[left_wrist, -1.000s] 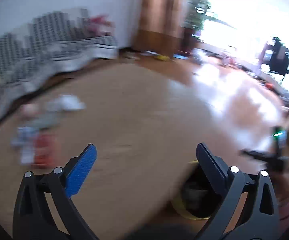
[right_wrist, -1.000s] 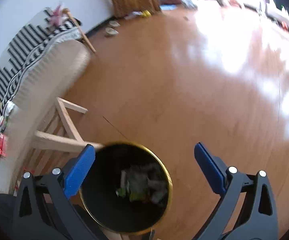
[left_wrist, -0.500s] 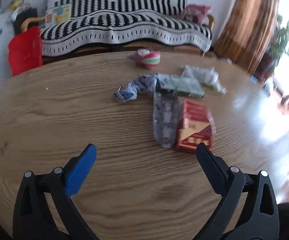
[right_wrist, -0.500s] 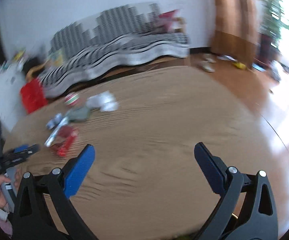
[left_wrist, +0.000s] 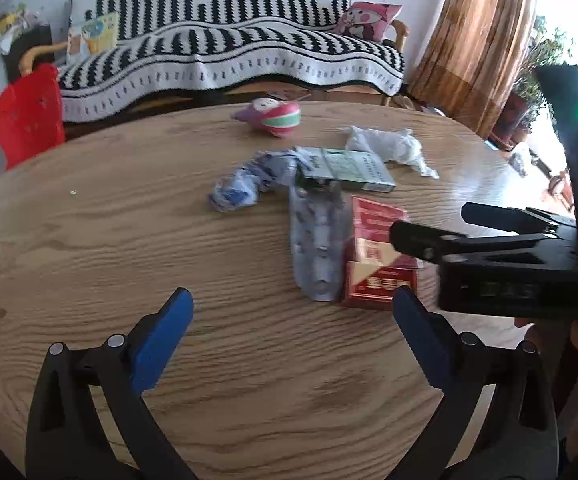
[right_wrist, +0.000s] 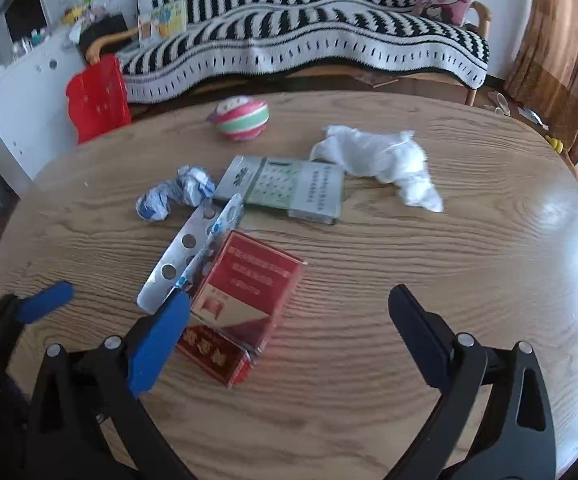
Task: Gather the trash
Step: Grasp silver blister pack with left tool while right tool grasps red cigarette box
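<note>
Daylight pours in from the right, blowing out the window area [left_wrist: 561,8] in the left wrist view. A white glare patch sits on the wooden table [right_wrist: 569,216]. Fisheye bending curves the striped sofa [right_wrist: 309,32]; dark vignette fills the corners. Slight softness throughout.

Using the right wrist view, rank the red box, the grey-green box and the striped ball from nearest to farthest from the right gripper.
From the right gripper:
1. Red box, just ahead, by the left finger.
2. Grey-green box, mid-table, beyond it.
3. Striped ball, near the table's far edge.
</note>
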The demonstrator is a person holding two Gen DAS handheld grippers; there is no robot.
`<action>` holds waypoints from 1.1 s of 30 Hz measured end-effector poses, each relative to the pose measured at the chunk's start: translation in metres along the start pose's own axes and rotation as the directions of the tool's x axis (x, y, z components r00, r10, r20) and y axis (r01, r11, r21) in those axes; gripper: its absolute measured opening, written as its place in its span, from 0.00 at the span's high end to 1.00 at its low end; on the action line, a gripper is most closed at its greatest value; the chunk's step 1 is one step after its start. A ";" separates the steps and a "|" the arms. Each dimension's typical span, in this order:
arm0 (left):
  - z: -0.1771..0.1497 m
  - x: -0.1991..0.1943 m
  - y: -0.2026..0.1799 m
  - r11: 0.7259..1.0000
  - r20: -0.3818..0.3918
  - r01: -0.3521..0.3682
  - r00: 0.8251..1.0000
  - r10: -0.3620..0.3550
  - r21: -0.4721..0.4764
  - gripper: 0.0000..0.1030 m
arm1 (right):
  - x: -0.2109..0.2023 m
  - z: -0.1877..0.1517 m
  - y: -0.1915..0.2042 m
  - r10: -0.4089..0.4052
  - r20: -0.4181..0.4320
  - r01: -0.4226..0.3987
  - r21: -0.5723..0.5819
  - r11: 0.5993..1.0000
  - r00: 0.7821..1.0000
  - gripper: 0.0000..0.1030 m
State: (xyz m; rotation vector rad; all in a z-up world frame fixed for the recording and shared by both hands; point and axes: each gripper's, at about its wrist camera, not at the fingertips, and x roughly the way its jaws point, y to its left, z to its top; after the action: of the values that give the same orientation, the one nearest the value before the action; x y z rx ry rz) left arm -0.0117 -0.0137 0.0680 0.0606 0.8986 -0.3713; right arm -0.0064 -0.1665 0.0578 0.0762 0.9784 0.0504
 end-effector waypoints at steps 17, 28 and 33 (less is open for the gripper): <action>-0.003 0.025 0.001 0.997 -0.039 -0.068 0.997 0.070 0.036 0.06 | 0.013 -0.006 -0.059 -0.201 0.031 0.202 -0.012 0.979 0.979 0.07; 0.003 0.041 -0.013 0.991 -0.038 -0.097 0.994 0.101 0.096 0.06 | -0.021 -0.010 -0.065 -0.046 0.104 0.040 0.060 0.997 0.994 0.07; 0.005 0.036 -0.020 0.987 -0.003 -0.102 0.995 0.104 0.126 0.06 | -0.017 -0.011 -0.066 -0.053 0.087 0.046 0.079 0.996 0.995 0.07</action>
State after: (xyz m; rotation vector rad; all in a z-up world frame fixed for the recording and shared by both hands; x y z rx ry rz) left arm 0.0059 -0.0442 0.0452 0.2247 0.8775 -0.3311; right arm -0.0251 -0.2335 0.0600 0.1238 0.8927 -0.0363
